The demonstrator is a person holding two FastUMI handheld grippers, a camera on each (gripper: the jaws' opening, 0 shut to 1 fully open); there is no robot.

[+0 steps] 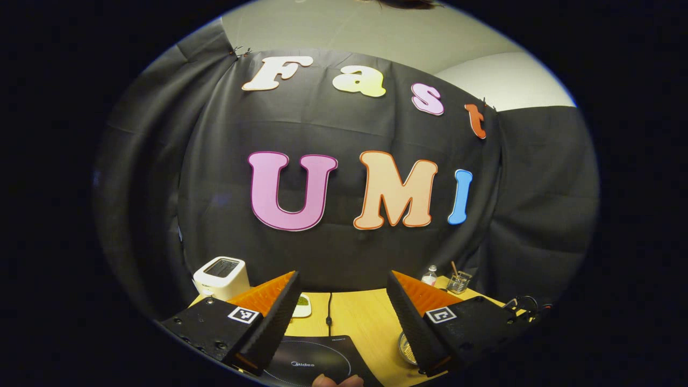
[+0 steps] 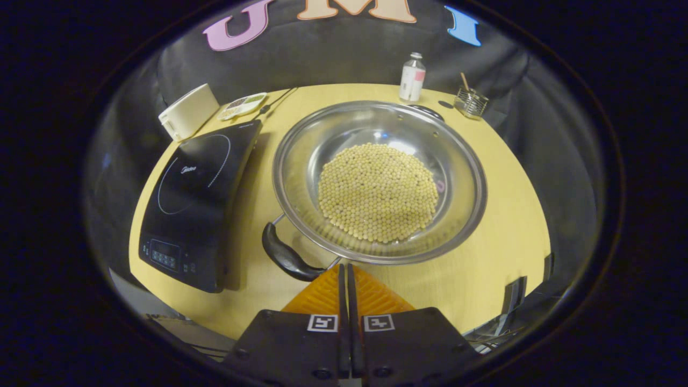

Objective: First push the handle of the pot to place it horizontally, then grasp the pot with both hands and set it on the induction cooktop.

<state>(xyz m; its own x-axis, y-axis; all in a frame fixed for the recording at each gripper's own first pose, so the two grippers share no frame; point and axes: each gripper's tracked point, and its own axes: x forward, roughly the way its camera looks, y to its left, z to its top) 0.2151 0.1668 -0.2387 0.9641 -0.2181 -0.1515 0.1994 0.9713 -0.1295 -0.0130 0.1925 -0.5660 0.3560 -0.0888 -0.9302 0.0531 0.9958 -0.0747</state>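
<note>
While our right gripper (image 2: 346, 271) sits with its fingers pressed together just beside the pot's handle (image 2: 285, 257), our left gripper (image 1: 343, 317) hangs wide apart above the induction cooktop (image 1: 317, 363). We see the pot (image 2: 301, 161) — full of pale beans (image 2: 377, 191) — on the table (image 2: 505, 236), right of the cooktop.

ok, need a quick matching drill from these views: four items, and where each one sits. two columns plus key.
Items:
1. pot
2. induction cooktop
3. toaster
4. bottle

Places, as the right gripper view shows them:
A. far edge, beside the wire holder
B. far left corner
C. table centre, holding beans
D. left of the pot

Pairs: 1-C, 2-D, 3-B, 4-A
</note>
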